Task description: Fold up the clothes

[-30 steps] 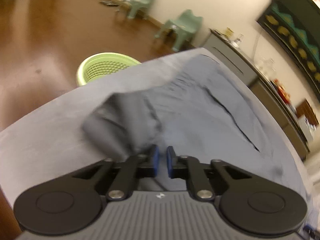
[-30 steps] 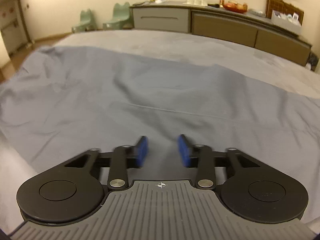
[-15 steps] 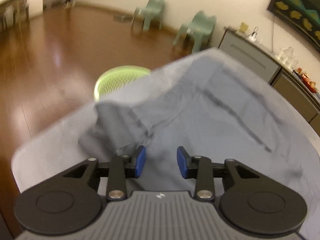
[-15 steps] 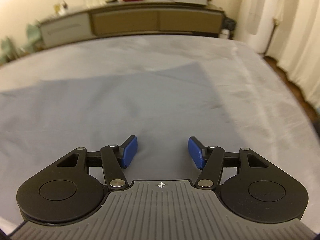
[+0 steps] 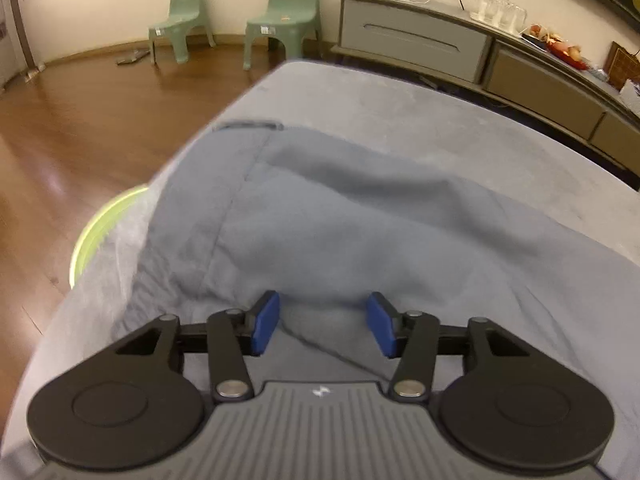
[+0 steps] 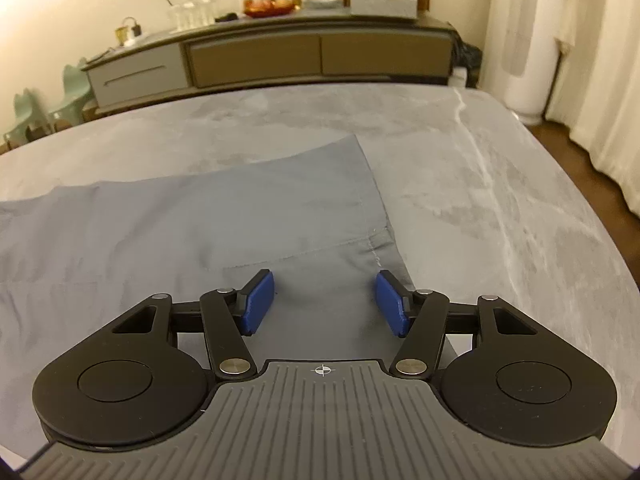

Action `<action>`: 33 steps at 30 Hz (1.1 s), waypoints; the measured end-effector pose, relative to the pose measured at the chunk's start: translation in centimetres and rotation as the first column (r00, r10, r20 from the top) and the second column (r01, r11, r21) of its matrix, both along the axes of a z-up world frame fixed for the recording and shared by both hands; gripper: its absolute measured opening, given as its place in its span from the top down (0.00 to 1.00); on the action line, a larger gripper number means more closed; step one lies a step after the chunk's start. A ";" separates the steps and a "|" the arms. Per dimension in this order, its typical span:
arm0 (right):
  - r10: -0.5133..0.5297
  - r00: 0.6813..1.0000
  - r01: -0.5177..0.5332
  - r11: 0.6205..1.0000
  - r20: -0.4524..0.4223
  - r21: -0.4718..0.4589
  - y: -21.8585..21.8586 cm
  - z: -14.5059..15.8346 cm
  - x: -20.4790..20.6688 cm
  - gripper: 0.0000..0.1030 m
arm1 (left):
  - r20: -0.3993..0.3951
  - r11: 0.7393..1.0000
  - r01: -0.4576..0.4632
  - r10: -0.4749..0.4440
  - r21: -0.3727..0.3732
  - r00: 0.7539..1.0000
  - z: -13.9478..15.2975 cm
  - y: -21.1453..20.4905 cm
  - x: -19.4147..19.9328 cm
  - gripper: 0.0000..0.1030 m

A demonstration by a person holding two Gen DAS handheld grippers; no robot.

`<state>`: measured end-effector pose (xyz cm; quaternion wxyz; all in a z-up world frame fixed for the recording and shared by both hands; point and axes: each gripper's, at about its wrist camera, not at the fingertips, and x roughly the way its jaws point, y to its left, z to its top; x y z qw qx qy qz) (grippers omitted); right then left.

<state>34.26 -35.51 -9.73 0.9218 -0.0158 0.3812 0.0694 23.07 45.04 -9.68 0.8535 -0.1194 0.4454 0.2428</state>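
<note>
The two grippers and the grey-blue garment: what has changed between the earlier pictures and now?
The left gripper, shut a second ago beside a raised fold, is opening; nothing is between its jaws, and its view has swung from the green basket toward the sideboard. The right gripper opened wider and moved along to the garment's hemmed end. The garment stays spread on the grey bed cover, and neither gripper holds it.

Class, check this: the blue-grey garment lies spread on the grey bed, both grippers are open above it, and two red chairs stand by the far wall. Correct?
Not quite. The chairs are green, as the left wrist view shows. The rest holds.
</note>
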 end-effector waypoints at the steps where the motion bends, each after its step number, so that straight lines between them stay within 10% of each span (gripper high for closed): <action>1: 0.007 1.000 -0.006 1.000 0.010 -0.006 0.1 -0.1 0.2 0.41 | -0.007 1.000 -0.019 0.019 0.020 1.000 -0.1 0.2 0.2 0.51; 15: -0.142 0.986 0.139 0.990 0.091 0.031 -3.2 0.3 1.1 0.41 | -0.001 0.995 -0.077 0.077 0.062 0.997 2.8 -1.6 -2.3 0.54; 20: -0.163 0.983 0.150 0.977 0.084 0.149 -5.2 2.4 -0.6 0.41 | 0.124 0.995 0.082 -0.088 0.051 0.988 7.0 -7.7 -5.6 0.53; 24: -0.055 0.998 0.054 0.997 0.021 0.062 -3.7 0.6 -0.2 0.43 | 0.122 0.974 0.223 -0.225 0.029 0.967 7.2 -13.5 -6.8 0.52; 29: -0.050 0.998 0.049 0.999 0.044 0.015 -2.6 -0.4 1.9 0.93 | 0.026 0.954 0.277 -0.281 0.116 0.959 5.3 -17.5 -6.1 0.52; 33: -0.053 0.989 0.057 0.998 0.139 -0.023 -1.4 0.8 3.0 0.93 | 0.029 0.969 0.224 -0.228 0.101 0.973 5.0 -17.4 -6.2 0.52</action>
